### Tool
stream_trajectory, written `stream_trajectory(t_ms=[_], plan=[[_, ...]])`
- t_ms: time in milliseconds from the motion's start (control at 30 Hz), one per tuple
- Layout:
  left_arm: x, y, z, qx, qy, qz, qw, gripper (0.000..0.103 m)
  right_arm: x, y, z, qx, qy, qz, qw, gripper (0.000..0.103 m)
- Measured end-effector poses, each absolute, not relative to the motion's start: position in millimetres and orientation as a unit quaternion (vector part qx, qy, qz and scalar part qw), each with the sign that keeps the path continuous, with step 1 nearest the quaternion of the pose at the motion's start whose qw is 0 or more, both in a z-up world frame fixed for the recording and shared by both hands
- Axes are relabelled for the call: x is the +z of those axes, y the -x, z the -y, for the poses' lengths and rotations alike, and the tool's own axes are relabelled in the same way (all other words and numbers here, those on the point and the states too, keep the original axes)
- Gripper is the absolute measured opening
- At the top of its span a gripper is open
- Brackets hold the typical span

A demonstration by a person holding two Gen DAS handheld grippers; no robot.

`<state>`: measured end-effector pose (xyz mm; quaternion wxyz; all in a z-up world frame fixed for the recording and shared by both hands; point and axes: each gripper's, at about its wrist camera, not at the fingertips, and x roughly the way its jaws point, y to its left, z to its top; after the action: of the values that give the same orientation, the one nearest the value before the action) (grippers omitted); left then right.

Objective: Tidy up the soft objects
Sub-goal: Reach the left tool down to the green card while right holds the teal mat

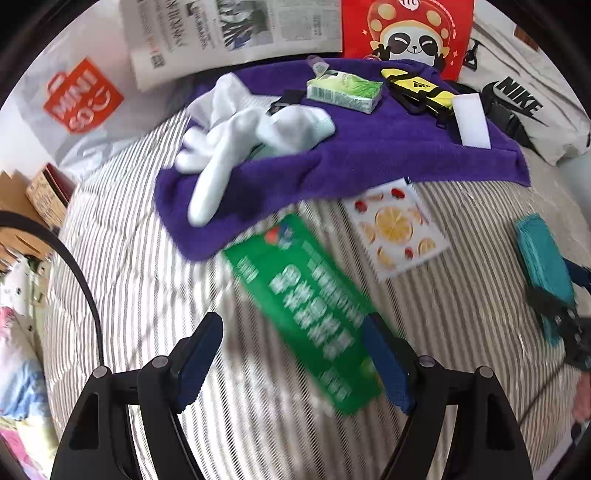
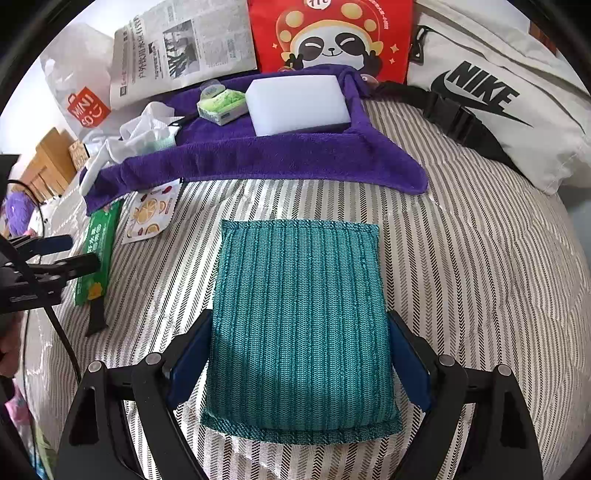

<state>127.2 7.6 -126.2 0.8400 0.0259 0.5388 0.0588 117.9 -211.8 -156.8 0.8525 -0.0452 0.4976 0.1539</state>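
Observation:
A purple towel (image 1: 351, 155) lies on the striped bed, with white socks (image 1: 236, 133), a green tissue pack (image 1: 343, 90), a yellow strap item (image 1: 417, 88) and a white sponge block (image 2: 299, 103) on it. My left gripper (image 1: 291, 362) is open above a blurred green wipes pack (image 1: 310, 306), which lies partly between the fingers, touching the right one. My right gripper (image 2: 299, 365) is shut on a teal knitted pad (image 2: 301, 321), which lies flat on the bed; it also shows in the left wrist view (image 1: 543, 269).
A fruit-print sachet (image 1: 399, 229) lies by the towel's front edge. A red panda bag (image 2: 332, 33), newspaper (image 1: 229, 33), a Miniso bag (image 1: 81, 96) and a white Nike bag (image 2: 498, 99) line the back. Cardboard boxes (image 1: 44, 192) stand at the left.

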Motion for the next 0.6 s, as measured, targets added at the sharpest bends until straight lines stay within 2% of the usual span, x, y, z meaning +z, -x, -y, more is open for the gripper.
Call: stream_trajectory(t_ms=[200,300,367,600], plan=[[-126,-111,-32,0.057,0.031,-0.544,0.836,0.076,-158,-117,205,0.152,0.060,-0.496,0.852,0.088],[-134,-121,-40,0.049,0.081,-0.547,0.832,0.081,-159,-117,203,0.151,0.069,-0.497,0.851,0.088],[-138,-129,-33,0.066,0.068,-0.544,0.834,0.087,-158,-117,204,0.154,0.067,-0.498,0.851,0.088],[-143,-132,-17,0.069,0.020,-0.542,0.837,0.087,-159,-113,203,0.153,0.070,-0.494,0.853,0.088]])
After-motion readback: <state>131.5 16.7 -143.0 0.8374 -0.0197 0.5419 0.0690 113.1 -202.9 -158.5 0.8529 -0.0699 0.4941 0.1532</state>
